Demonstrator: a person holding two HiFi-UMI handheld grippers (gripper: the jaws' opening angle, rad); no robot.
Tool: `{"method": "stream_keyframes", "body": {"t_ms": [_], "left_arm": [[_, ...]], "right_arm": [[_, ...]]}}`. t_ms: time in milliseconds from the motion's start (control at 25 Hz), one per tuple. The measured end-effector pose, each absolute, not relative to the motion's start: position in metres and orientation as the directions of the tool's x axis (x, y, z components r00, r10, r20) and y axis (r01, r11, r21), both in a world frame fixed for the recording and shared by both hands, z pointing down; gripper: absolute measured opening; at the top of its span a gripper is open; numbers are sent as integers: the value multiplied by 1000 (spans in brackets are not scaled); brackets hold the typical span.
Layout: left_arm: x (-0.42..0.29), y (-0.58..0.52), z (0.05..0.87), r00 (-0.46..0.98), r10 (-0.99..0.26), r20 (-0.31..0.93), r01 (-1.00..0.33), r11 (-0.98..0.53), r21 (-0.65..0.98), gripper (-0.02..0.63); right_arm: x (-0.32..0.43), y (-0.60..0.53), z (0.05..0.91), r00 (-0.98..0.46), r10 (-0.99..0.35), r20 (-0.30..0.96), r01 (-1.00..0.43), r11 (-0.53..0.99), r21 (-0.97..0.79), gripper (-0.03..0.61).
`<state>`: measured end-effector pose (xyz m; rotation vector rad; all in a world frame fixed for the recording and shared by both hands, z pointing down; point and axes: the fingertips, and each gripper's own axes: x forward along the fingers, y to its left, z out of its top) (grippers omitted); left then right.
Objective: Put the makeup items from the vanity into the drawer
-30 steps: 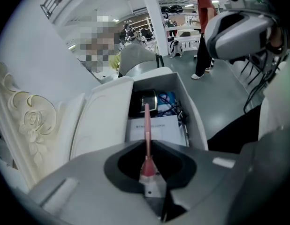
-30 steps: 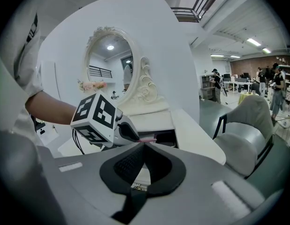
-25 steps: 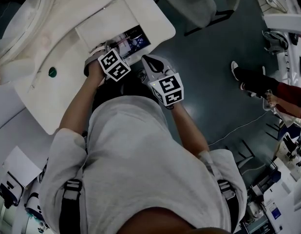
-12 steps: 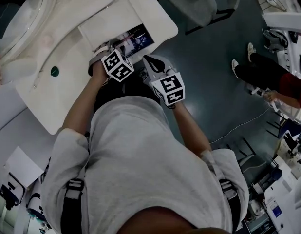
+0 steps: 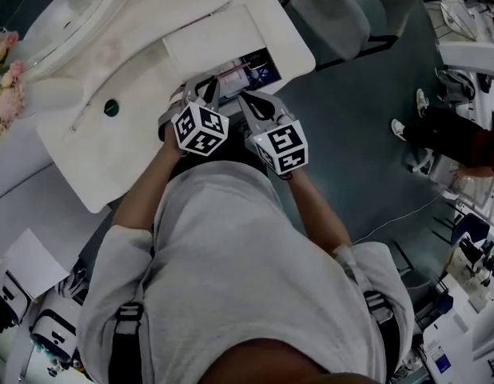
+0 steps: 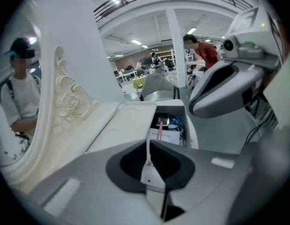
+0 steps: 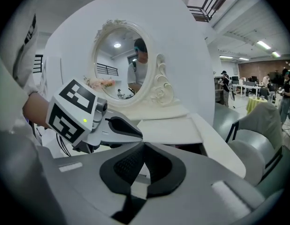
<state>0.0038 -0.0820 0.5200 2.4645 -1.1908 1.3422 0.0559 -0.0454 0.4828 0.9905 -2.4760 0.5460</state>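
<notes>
Vanity edge: white vanity (image 5: 127, 158) has a curvy front edge. It runs right under both grippers in the head view.
Drawer: drawer (image 5: 251, 64) is pulled out at the vanity's front corner. Its flat white cover sits just behind the open part.
Room to move: dark floor on the R side. A grey chair (image 5: 335, 10) is near the drawer corner. Someone's legs (image 5: 439, 130) are well apart from it.
L gripper: left gripper (image 6: 149, 145) is over the drawer's near end. Its jaws just closed in, w/ a thin white packet (image 6: 152, 175) between them, pinched.
Packet look: flat and white, seen edge-on, w/ a pink strip along the top.
R gripper: right gripper (image 7: 143, 146) is just beside the L one. Jaws pressed together, nothing in them.
In drawer: a white box w/ pink print (image 6: 166, 136), a pink stick (image 6: 160, 124) and blue bits (image 6: 177, 122).
On top: small green round thing (image 5: 111, 107), and a mirror (image 7: 119, 60) at the back.
Hard to see: head view is dark and the grippers cover part of the drawer. Can't tell what the packet is, or what the drawer bits are. Pink flowers (image 5: 3, 70) are cut off at the L edge.
</notes>
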Motion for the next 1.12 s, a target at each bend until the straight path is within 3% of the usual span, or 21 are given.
{"method": "stream_keyframes", "body": {"t_ms": [320,800,1120], "left_arm": [[-82,-93,469,211,-742,637,-887,-418,-193,3],[-172,-67,443,136,-841,524,-984,-178,-30,3],[-249,-56,440,62,-855,515,-996,-84,-21,3]], "right_arm": [[-22,-67,463,-719,-506,477,-645,742,-184,0],[-118,-69,447,-780,-434,451,-559,807,-190,0],[-191,-76,440,-806,-416,422,-524,832,-182,0]]}}
